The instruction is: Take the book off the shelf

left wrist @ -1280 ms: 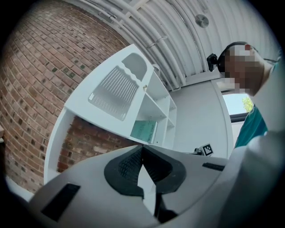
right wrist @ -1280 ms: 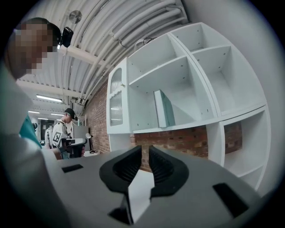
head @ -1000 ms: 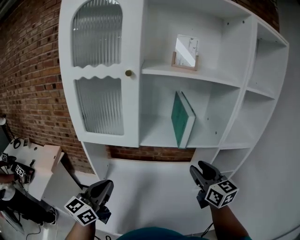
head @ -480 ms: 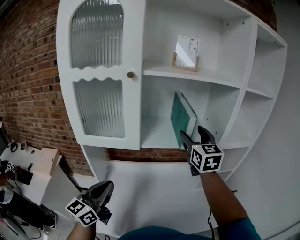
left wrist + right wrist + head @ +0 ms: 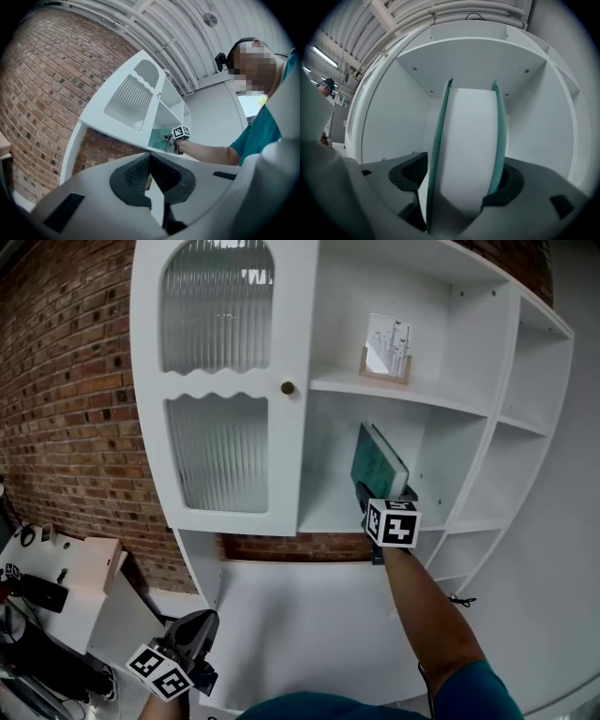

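A teal-covered book [image 5: 375, 465] leans in the middle bay of the white shelf unit [image 5: 450, 399]. My right gripper [image 5: 380, 495] reaches into that bay at the book's near end. In the right gripper view the book's white page edge [image 5: 471, 150] stands upright between the jaws of the right gripper [image 5: 461, 173]. These jaws have just been opening, and a gap shows beside the left cover. My left gripper [image 5: 202, 622] hangs low at the front left, shut and holding nothing, its pads meeting in the left gripper view [image 5: 150, 159].
A small framed card [image 5: 386, 348] stands on the shelf above the book. A ribbed-glass door [image 5: 220, 381] with a brass knob [image 5: 287, 388] closes the unit's left half. A brick wall [image 5: 66, 381] lies behind, and a white table [image 5: 84, 559] with gear is at the lower left.
My right gripper has risen from low in front of the unit into the middle bay, and its jaws now straddle the book. The left gripper has sunk slightly.
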Available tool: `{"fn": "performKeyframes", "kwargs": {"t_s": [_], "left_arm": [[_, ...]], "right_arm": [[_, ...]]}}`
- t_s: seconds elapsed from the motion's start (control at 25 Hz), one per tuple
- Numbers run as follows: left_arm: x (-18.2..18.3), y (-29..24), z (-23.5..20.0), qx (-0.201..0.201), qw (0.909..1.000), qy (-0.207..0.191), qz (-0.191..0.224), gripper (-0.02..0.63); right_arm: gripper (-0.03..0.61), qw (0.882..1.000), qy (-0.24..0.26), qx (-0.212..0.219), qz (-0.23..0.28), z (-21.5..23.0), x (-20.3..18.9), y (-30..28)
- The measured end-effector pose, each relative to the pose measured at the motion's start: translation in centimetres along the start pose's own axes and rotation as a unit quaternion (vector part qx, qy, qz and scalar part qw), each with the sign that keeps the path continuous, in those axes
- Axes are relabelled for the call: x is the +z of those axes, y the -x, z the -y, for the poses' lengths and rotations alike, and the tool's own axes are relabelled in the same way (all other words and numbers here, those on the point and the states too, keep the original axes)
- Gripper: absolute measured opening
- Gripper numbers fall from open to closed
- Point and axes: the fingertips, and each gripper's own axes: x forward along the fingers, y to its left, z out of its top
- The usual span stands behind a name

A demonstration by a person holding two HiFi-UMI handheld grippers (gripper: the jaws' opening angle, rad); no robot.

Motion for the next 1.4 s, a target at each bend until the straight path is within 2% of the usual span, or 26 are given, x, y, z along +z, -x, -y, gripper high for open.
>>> {"fn": "performKeyframes", "kwargs": {"t_s": [0.36, 0.6, 1.0, 1.2, 1.4], "left_arm": [[0.4, 2.9, -1.3, 0.014, 0.9999, 0.005, 0.003, 0.014], [0.6, 3.3, -1.1, 0.003, 1.0000, 0.004, 0.004, 0.014], [0.6, 1.9, -0.7, -0.028, 0.9996, 0.005, -0.006, 0.014], [-0.3, 0.5, 1.0, -0.057, 0.9980, 0.012, -0.023, 0.014], [-3.0, -1.8, 2.2, -0.081, 0.9952, 0.026, -0.049, 0.014]], "right_arm": [[0.313, 0.999, 0.001, -0.035, -0.002, 0.6, -0.4, -1.9], [0.179, 0.999, -0.004, -0.048, -0.008, 2.2, -0.5, -1.5], [0.175, 1.000, -0.011, -0.016, 0.019, 3.2, 0.3, 3.6], [0.176, 0.999, -0.032, 0.006, 0.042, 3.7, 0.4, 9.7], [0.176, 0.995, -0.060, 0.041, 0.073, 3.9, -0.4, 15.9]]}}
